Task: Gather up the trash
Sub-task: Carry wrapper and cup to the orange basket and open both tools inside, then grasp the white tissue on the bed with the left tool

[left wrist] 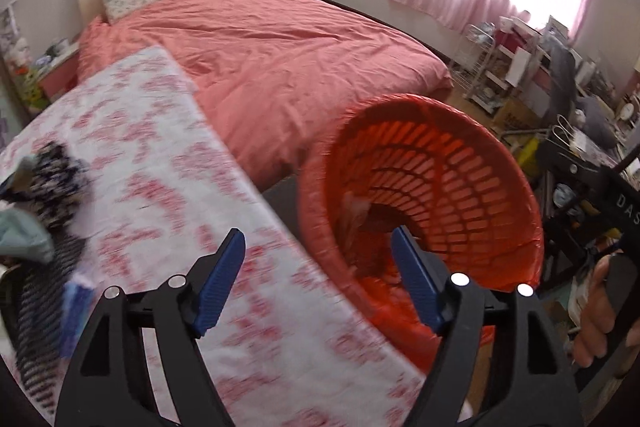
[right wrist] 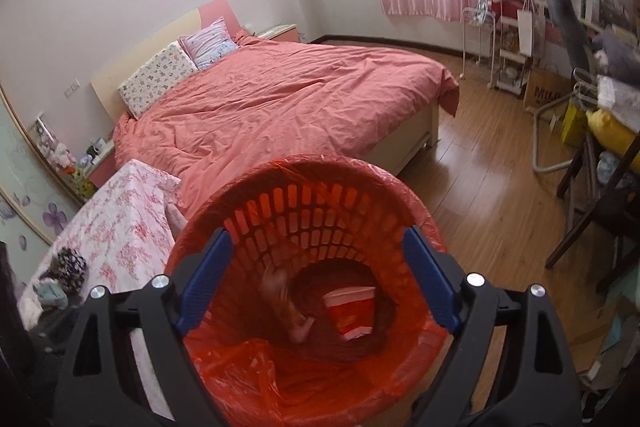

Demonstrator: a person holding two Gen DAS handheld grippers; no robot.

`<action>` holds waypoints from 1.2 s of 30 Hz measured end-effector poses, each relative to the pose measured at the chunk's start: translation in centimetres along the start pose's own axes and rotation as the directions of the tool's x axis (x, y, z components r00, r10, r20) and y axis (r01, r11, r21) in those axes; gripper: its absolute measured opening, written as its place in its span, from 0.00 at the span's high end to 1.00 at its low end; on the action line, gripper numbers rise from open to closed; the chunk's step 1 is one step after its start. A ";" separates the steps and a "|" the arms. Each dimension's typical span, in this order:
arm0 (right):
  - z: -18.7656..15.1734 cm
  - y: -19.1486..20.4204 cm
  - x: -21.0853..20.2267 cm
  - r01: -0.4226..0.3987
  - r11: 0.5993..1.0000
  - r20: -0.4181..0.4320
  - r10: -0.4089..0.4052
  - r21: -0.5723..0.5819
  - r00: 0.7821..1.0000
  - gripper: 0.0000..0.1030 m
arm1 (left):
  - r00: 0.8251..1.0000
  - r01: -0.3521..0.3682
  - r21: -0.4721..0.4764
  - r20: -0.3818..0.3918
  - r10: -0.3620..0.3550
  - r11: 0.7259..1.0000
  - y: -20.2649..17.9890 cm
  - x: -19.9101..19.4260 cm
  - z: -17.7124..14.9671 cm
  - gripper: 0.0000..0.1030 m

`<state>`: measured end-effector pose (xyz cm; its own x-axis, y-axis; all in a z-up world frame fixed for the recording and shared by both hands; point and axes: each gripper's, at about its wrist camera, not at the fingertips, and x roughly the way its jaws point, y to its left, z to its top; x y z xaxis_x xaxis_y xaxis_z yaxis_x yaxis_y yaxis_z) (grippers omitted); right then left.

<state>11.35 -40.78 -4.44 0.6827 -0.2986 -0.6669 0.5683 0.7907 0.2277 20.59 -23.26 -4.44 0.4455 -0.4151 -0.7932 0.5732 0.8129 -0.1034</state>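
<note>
Right gripper (right wrist: 316, 279) hung over the round orange lattice-walled plastic bin (right wrist: 400, 203) lined with a thin crinkled orange bag; jaws wide apart, empty. On the bin floor lay a red-and-white paper cup (right wrist: 351, 311) and a blurred brownish scrap (right wrist: 288, 303). Left gripper (left wrist: 318, 283), jaws wide apart, empty, sat above the edge of the table (left wrist: 168, 163) in pink-floral cloth. Beyond: bed with wrinkled salmon duvet (right wrist: 288, 99), wood-plank floor (right wrist: 488, 179).

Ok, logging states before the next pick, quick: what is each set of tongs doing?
Left tongs: open, holding nothing.
Right tongs: open, empty, above the red bin.
</note>
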 end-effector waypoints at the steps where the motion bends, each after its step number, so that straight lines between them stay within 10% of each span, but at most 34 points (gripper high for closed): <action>1: -0.2 0.4 -0.3 0.003 1.000 0.005 -0.002 -0.012 1.000 0.17 | 1.000 -0.006 -0.007 0.006 0.006 1.000 0.5 -0.5 -0.2 0.27; 12: -4.1 8.4 -2.9 -0.046 0.981 0.007 0.048 -0.186 0.999 0.17 | 0.979 -0.157 -0.111 0.112 0.170 0.981 8.0 -8.1 -3.4 0.27; 23: -9.5 18.4 -3.4 -0.163 0.933 -0.059 0.153 -0.320 0.987 0.17 | 0.910 -0.327 -0.340 0.138 0.391 0.882 20.1 -12.7 -7.8 0.28; 36: -12.7 23.7 -3.6 -0.190 0.899 -0.112 0.158 -0.394 0.981 0.17 | 0.958 -0.210 -0.395 0.100 0.269 0.894 24.3 -9.6 -7.9 0.50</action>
<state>16.53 -14.19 -5.68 0.7081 -0.1080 -0.6978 0.2004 0.9783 0.0519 24.81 3.66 -4.04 0.6493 -0.2201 -0.7280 0.1477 0.9755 -0.1632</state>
